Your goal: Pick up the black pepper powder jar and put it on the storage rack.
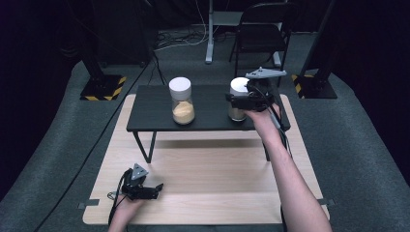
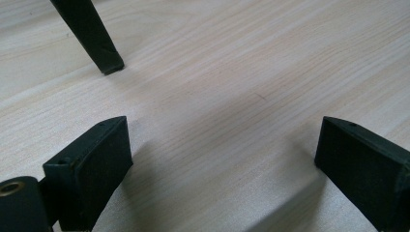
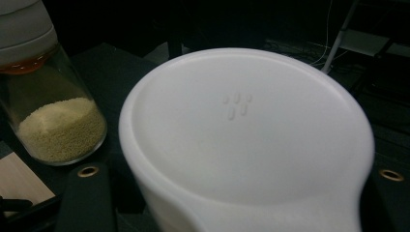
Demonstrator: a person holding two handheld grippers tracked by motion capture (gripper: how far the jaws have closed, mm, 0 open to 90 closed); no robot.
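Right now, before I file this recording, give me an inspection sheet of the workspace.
Surface: pale wooden board on grey carpet, with a small black table standing on it.
Job's things: two white-lidded glass jars on the black table; the right jar is gripped, the left jar holds yellow grains.
Clutter: nothing seen.
Grippers: right gripper shut on the right jar just below its lid; left gripper open, low over the board.
Cables: one trails from each gripper; more lie on the floor behind.
Surroundings: dark room, folding chair, stand bases with hazard stripes.
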